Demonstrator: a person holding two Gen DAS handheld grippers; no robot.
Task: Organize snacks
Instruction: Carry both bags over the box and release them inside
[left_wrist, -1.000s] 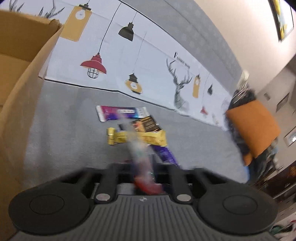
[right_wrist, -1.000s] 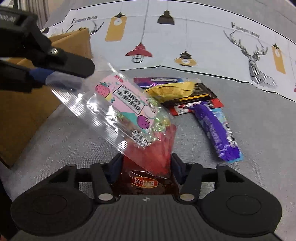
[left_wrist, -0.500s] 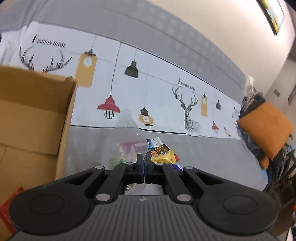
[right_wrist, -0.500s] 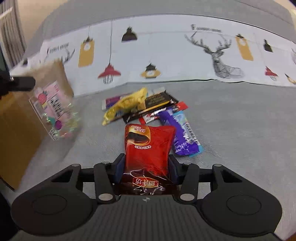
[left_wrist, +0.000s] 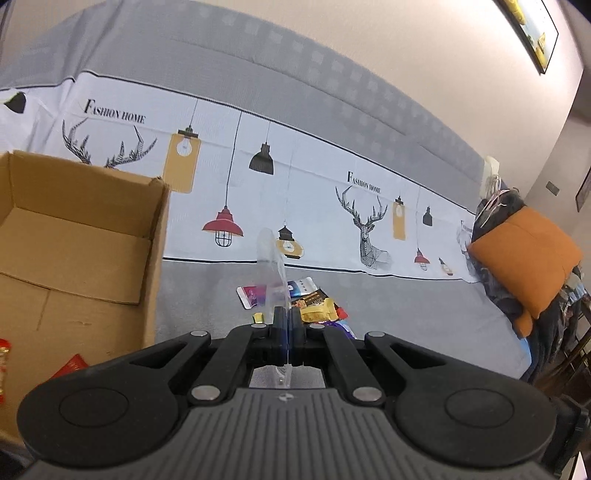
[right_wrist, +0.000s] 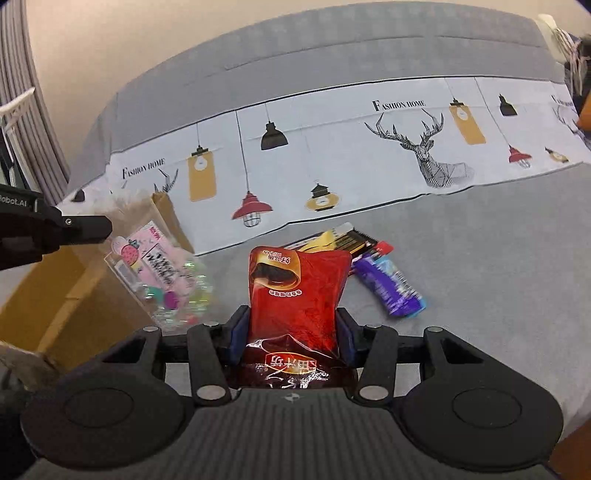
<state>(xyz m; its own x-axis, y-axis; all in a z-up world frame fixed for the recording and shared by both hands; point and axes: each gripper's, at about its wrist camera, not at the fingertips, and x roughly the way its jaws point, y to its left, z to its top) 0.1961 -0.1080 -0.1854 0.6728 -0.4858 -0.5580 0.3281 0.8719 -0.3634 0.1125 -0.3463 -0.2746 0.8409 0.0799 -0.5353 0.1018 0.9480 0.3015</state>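
Note:
My left gripper (left_wrist: 287, 325) is shut on the clear edge of a see-through candy bag (left_wrist: 272, 258). In the right wrist view that bag (right_wrist: 162, 273), with a pink strawberry label, hangs from the left gripper (right_wrist: 105, 227) beside the open cardboard box (right_wrist: 74, 291). The box (left_wrist: 74, 236) is at the left in the left wrist view, with red packets (left_wrist: 72, 365) inside. My right gripper (right_wrist: 293, 325) is shut on a red snack packet (right_wrist: 299, 291), held above the grey sofa seat. Several loose snacks (right_wrist: 354, 243) lie on the seat beyond it, among them a purple bar (right_wrist: 391, 284).
A white cloth with lamp and deer prints (left_wrist: 332, 206) drapes the sofa back. An orange cushion (left_wrist: 524, 258) and dark clothes sit at the right end. The snack pile (left_wrist: 314, 306) lies just past my left fingers.
The left gripper has carried the candy bag leftward to the box and lifted higher. The right gripper has risen with the red packet; the pile looks farther away.

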